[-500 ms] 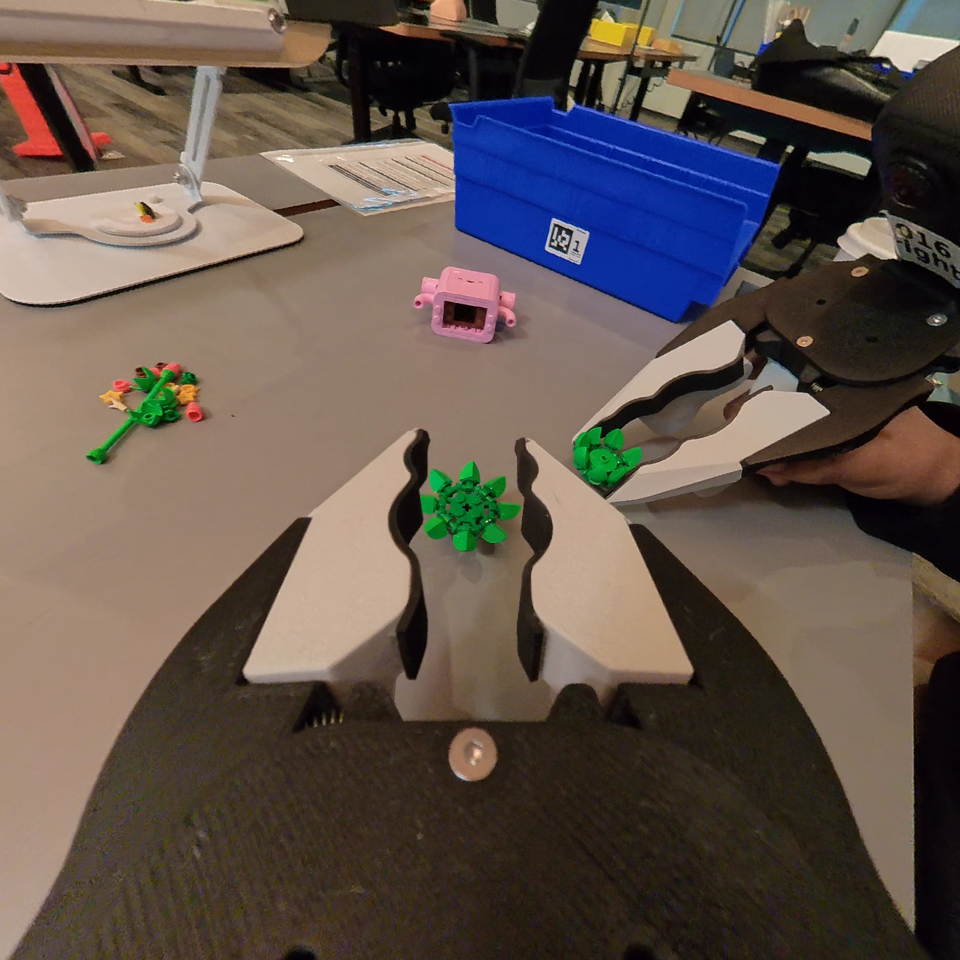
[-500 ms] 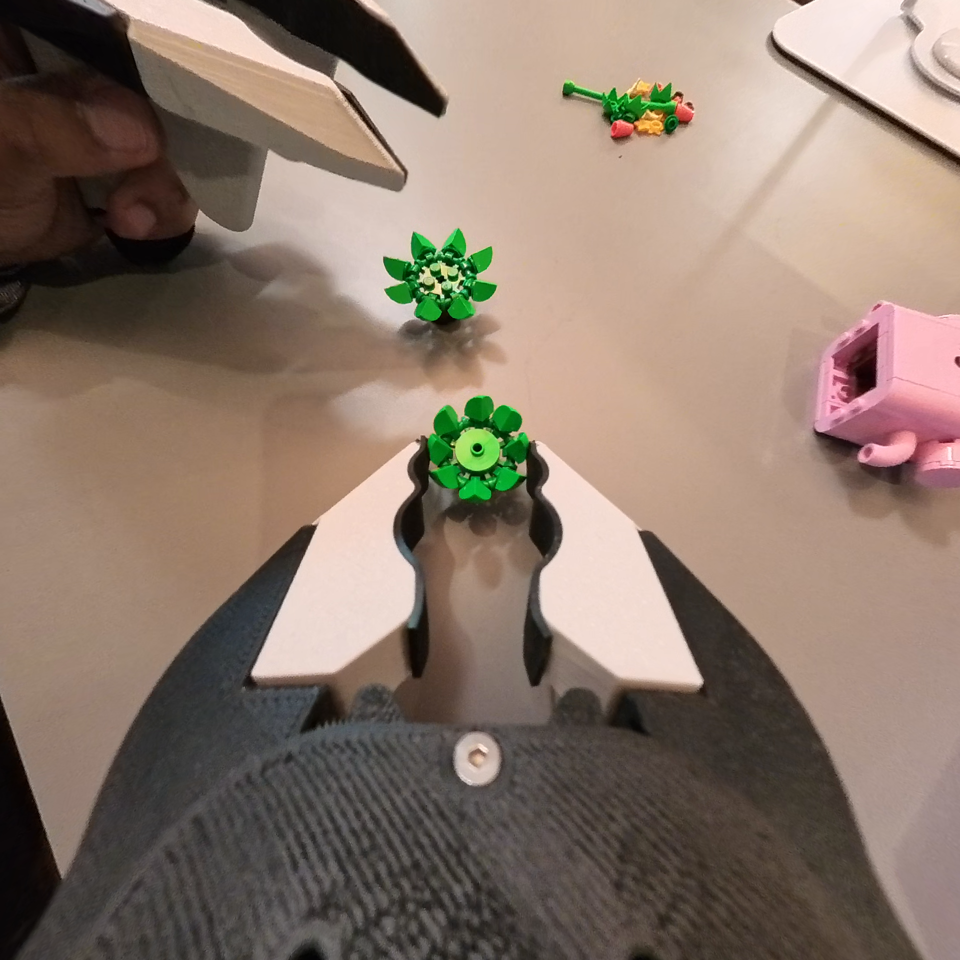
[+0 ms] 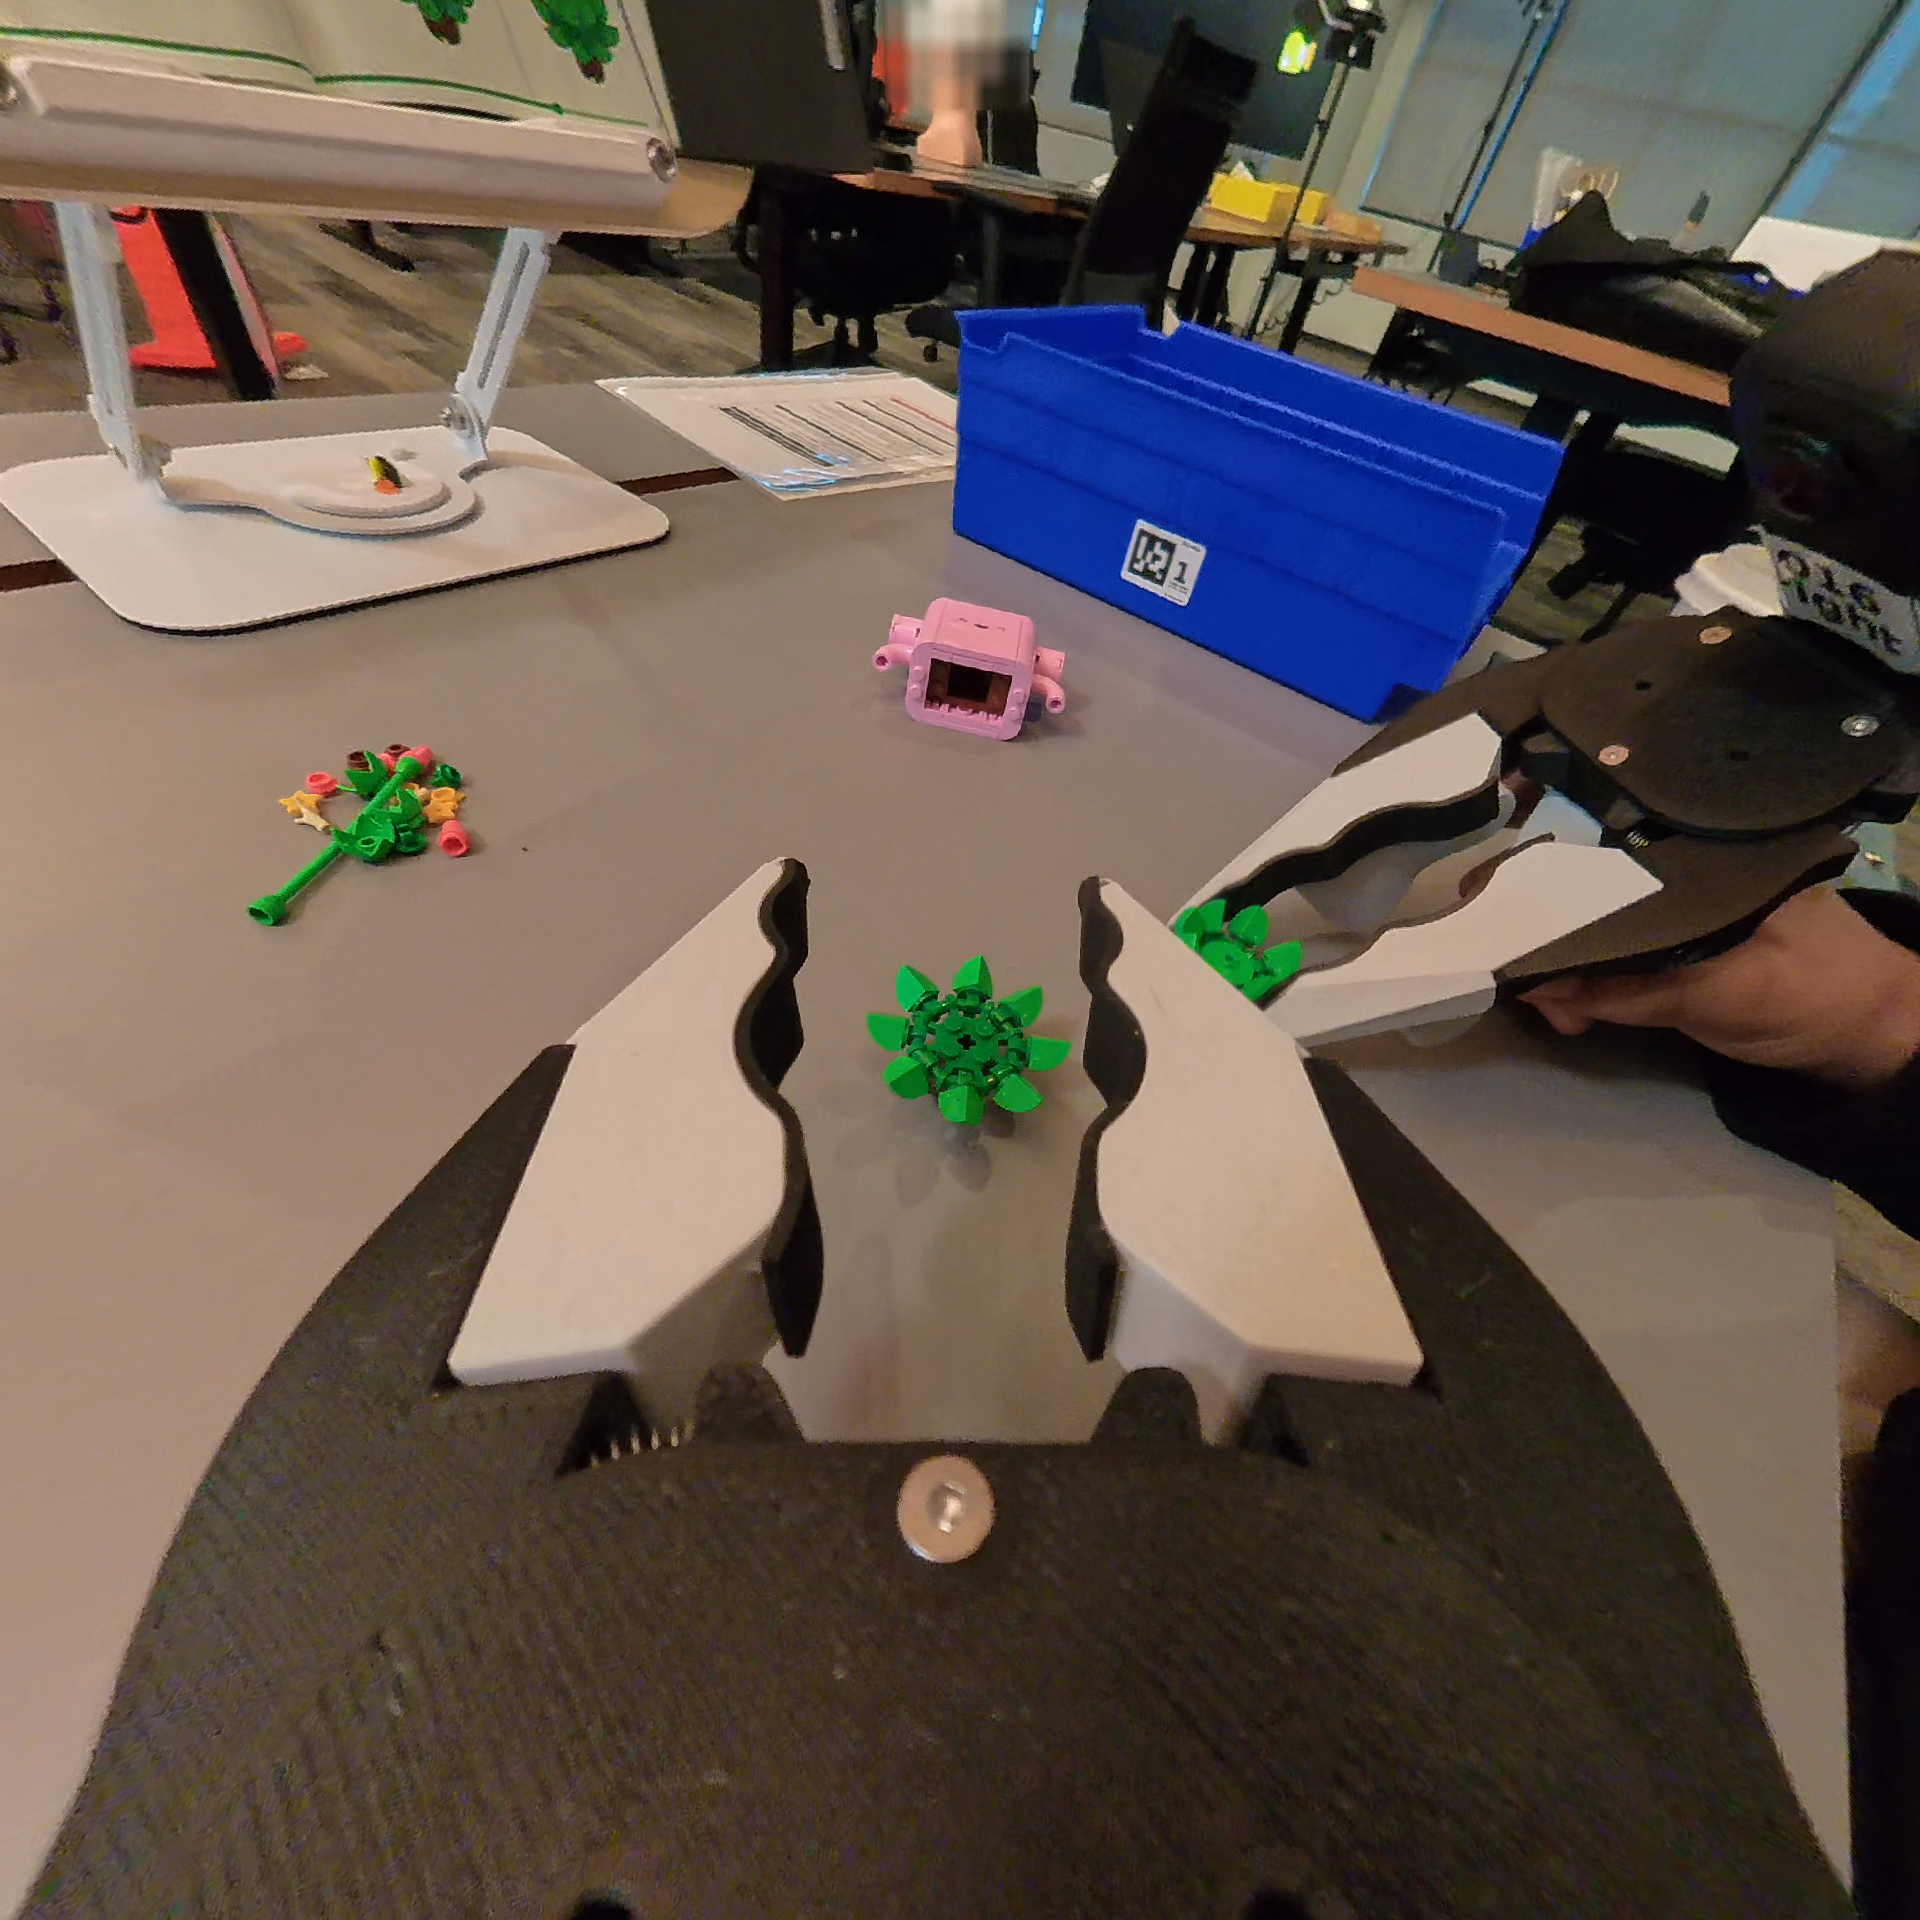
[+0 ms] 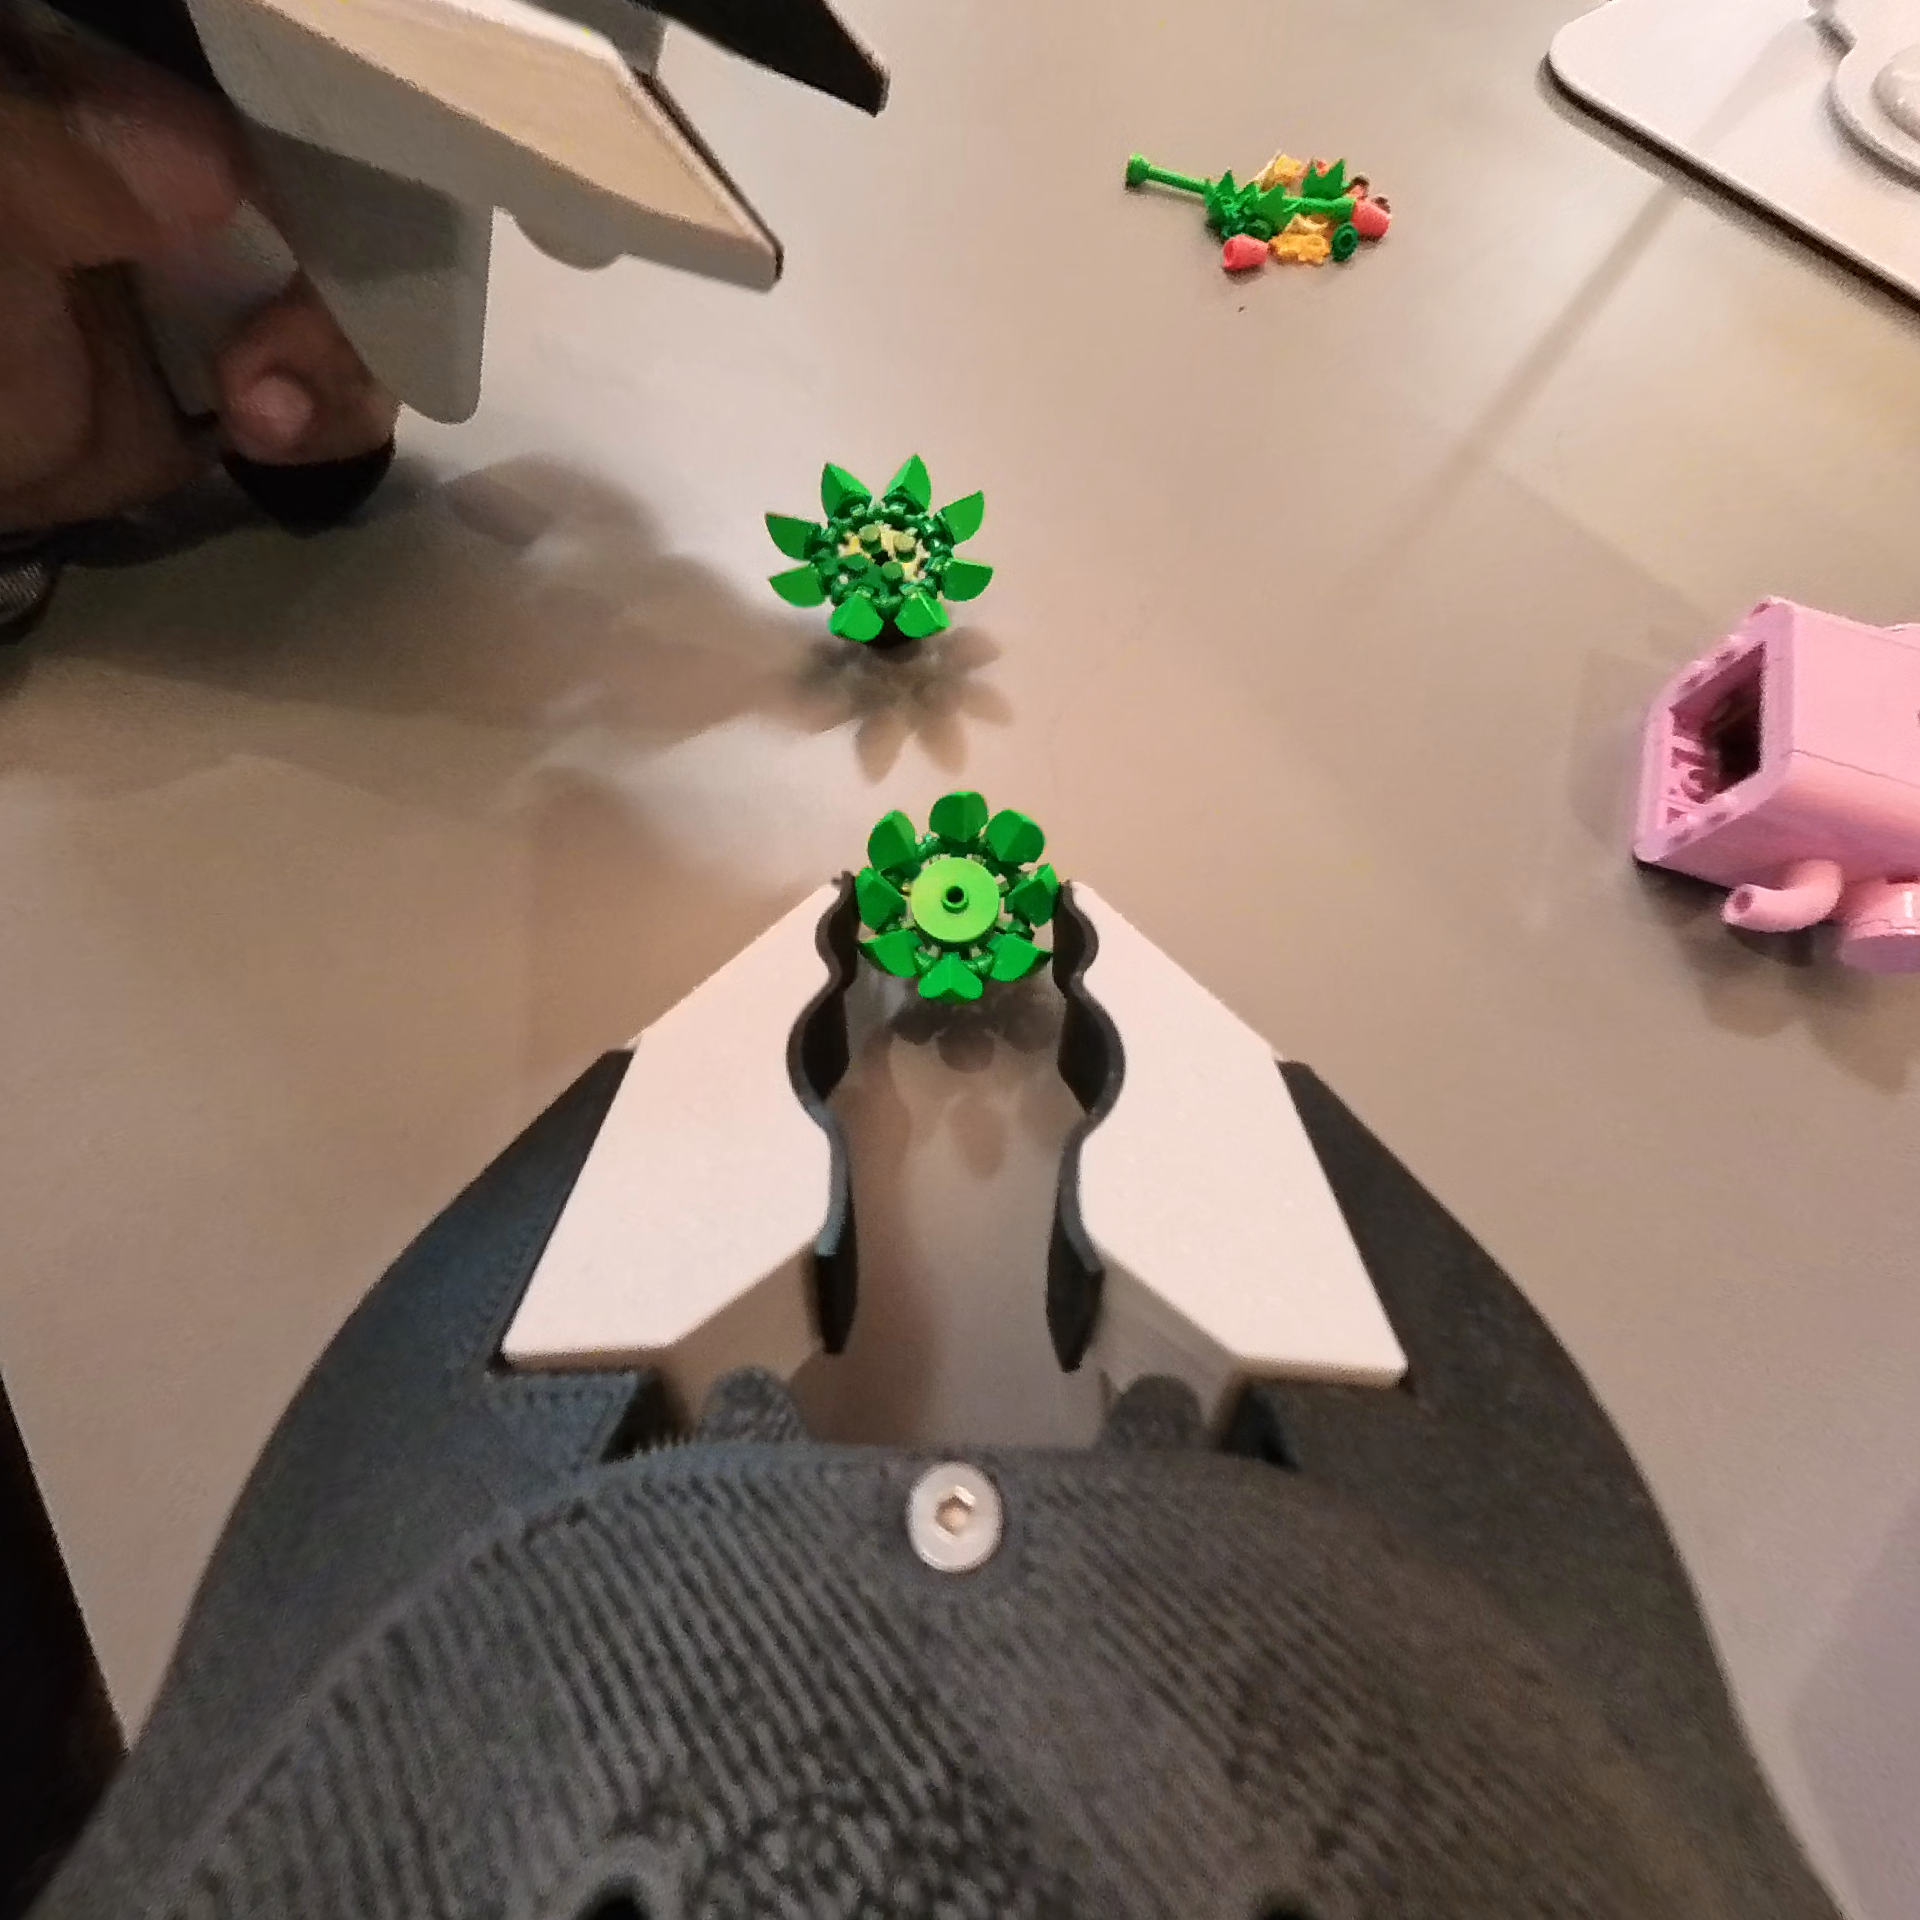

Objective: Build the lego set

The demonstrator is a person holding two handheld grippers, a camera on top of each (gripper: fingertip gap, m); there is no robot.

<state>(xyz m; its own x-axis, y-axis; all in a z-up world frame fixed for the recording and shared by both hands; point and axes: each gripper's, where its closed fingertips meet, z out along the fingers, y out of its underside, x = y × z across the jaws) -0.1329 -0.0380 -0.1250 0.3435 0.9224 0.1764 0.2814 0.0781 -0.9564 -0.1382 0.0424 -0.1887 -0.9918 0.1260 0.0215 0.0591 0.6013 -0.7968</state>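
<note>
A: Where is our leafy ring (image 3: 966, 1042)?

B: In the middle of the left view, flat on the table (image 3: 312, 1091). It is round, so no side is longer. It sits right between the two fingers of our left gripper (image 3: 940, 904), touching neither.

A: Is that gripper wide?

B: Yes, wide apart and empty. It is nearest, so we think it only needs to squeeze.

A: And our right gripper (image 4: 954, 899)?

B: It pinches the other ring (image 4: 954, 896) at its tips, mid-frame.
</note>
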